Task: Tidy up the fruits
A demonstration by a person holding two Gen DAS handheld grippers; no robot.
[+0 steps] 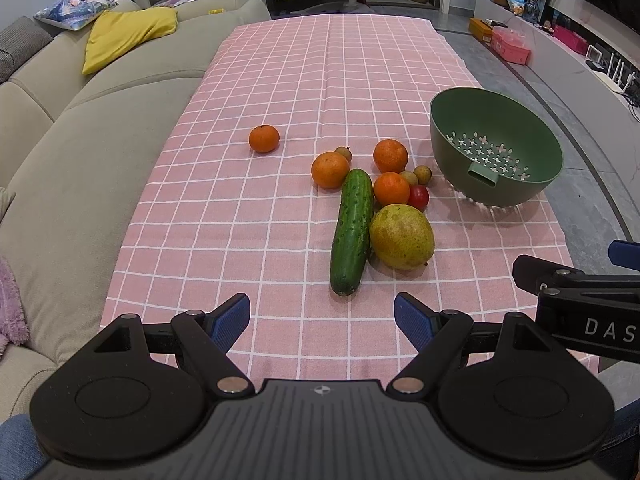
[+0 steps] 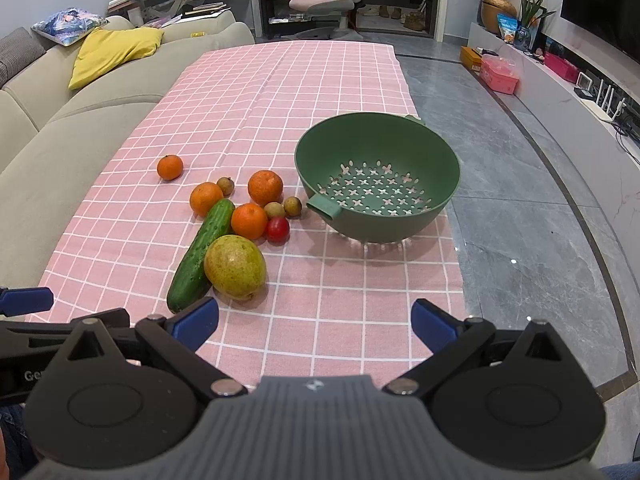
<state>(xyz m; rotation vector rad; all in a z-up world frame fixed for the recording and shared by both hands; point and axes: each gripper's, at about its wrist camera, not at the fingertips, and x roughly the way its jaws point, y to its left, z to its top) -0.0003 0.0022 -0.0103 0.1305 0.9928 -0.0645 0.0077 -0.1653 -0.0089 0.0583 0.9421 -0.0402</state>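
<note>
I hold both the left tool and right tool wide and empty, short of the cucumber ahead, colander beyond awaiting fruit.

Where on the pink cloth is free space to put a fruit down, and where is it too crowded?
Bare cloth lies beyond the lone orange, toward the table's far end, and between the cucumber and the sofa-side edge. The near strip before both open grippers is free. It is crowded between cucumber and green colander, around the tomato.
</note>
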